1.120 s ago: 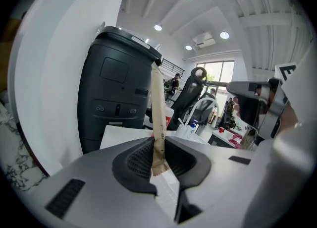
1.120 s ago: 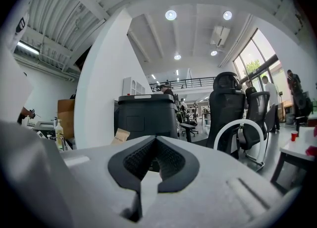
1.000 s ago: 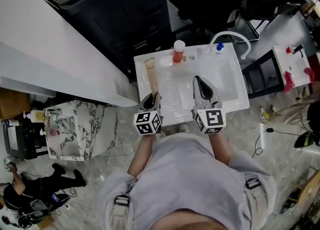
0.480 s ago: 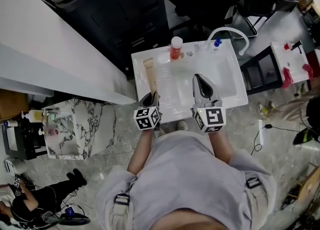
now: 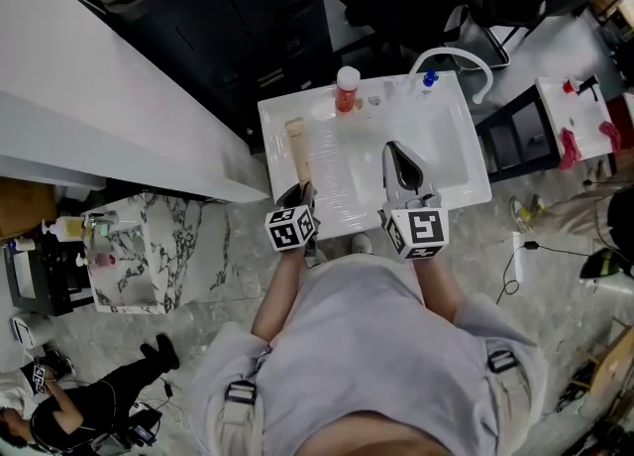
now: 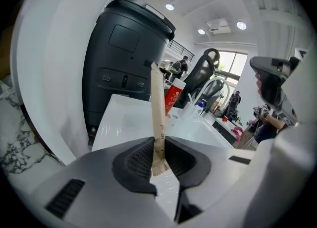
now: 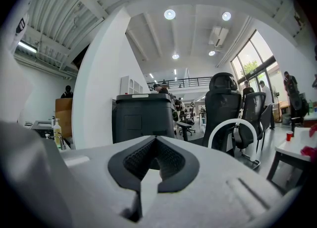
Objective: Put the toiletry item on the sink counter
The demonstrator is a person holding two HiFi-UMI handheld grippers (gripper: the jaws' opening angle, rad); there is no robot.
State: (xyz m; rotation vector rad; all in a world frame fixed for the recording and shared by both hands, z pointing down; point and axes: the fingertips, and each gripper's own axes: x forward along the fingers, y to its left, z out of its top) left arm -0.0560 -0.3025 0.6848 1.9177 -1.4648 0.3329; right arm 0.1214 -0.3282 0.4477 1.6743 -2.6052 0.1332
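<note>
A long, thin tan cardboard box [image 5: 296, 150] with dark print is the toiletry item. My left gripper [image 5: 298, 189] is shut on its near end, and the box points away over the left part of the white sink counter [image 5: 280, 117]. In the left gripper view the box [image 6: 157, 105] sticks out between the pads [image 6: 140, 158], its far end above the counter [image 6: 124, 120]. Whether it touches the counter I cannot tell. My right gripper [image 5: 394, 152] hovers over the basin, shut and empty, its jaws [image 7: 156, 140] together.
A red bottle with a white cap [image 5: 346, 89] stands at the counter's back edge, and a white arched faucet [image 5: 464, 64] with a blue item [image 5: 430, 77] at the back right. A black bin [image 5: 228, 18] is behind the counter, with a white wall on the left.
My left gripper has sunk a little toward the counter with the tan box still in it. The right gripper has stayed where it was.
</note>
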